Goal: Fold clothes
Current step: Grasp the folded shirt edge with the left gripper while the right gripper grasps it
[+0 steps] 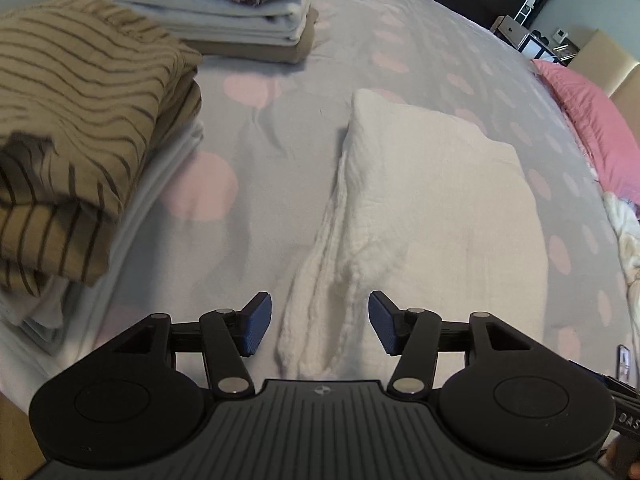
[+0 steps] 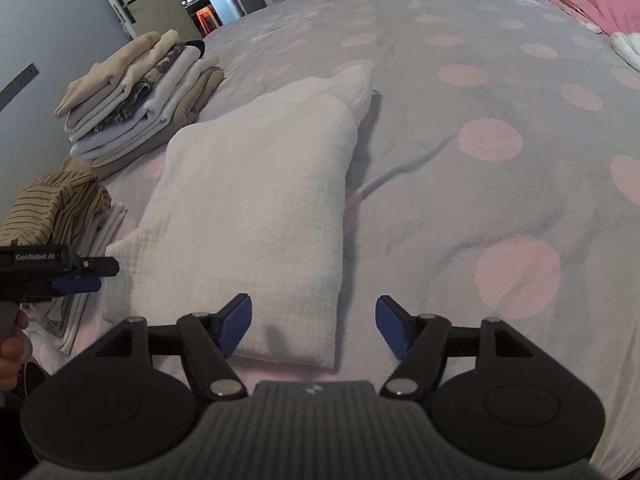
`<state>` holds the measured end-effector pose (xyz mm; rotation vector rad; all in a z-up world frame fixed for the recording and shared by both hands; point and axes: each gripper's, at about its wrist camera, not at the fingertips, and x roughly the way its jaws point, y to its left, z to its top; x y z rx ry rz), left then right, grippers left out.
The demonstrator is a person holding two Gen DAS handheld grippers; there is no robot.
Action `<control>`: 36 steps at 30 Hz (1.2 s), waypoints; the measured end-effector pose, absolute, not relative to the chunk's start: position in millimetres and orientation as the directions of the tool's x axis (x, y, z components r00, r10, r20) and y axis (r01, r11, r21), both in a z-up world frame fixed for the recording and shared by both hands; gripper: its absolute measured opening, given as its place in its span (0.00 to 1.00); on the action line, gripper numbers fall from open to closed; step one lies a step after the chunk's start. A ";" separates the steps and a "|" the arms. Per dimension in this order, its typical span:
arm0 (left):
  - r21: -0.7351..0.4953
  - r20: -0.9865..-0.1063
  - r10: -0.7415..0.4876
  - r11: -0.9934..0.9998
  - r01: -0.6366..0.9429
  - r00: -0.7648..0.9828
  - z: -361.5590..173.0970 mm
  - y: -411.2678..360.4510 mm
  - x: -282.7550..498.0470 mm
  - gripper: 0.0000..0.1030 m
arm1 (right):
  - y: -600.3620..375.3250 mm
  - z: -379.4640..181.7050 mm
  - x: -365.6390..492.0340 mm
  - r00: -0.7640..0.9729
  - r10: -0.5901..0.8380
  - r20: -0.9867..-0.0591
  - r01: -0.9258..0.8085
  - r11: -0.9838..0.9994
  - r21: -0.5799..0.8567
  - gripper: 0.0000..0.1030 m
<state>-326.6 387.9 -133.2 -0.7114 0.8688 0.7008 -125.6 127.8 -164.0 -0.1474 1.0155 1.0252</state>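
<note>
left gripper [image 1: 320,322]: held low and level over the near edge of the bed [image 1: 460,60], fingers pointing across it. jaws spread wide, holding nothing. the blue ribbed pads [image 1: 256,326] stand either side of the bunched near-left edge of the white cloth [image 1: 420,200] without touching it as far as the view shows. in the right wrist view the same gripper [image 2: 86,276] enters from the left edge, with part of a hand [image 2: 12,340] below it.

right gripper [image 2: 314,324]: also low over the near edge of the bed, level, pointing forward. jaws spread wide and empty. its left pad [image 2: 236,326] sits over the near right corner of the white cloth [image 2: 256,208]; contact cannot be told. its right pad is over bare bed cover.

white cloth: folded to a rough rectangle, lying flat on the bed near its front edge, between the two grippers. crinkled, gauze-like weave; the left edge is rumpled into ridges, the far corner sticks out beyond the fold.

bed cover: smooth grey fabric with pale pink dots, lightly creased.

striped cloth [image 1: 80,152]: tan with thin dark lines, folded, on top of pale folded pieces at the left edge of the bed.

stack of folded clothes [image 1: 224,4]: further back on the left, cream, grey, floral and tan layers.

pink pillow [image 1: 592,128]: at the far right edge of the bed.
</note>
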 end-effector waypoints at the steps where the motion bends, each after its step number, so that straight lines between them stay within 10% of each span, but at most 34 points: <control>1: -0.254 -0.851 0.248 0.576 -0.777 0.462 -133.0 387.3 -325.7 0.50 | 128.1 -165.3 -124.7 0.133 0.632 -0.764 -0.763 0.557 0.328 0.69; 26: -0.228 -0.918 0.134 0.592 -0.773 0.373 -175.5 385.3 -305.6 0.48 | 136.7 -209.0 -109.6 0.041 0.640 -0.767 -0.676 0.583 0.451 0.73; 36: -0.218 -0.909 0.126 0.667 -0.712 0.396 -169.1 373.3 -297.4 0.13 | 142.6 -208.4 -116.6 -0.024 0.692 -0.721 -0.701 0.503 0.506 0.17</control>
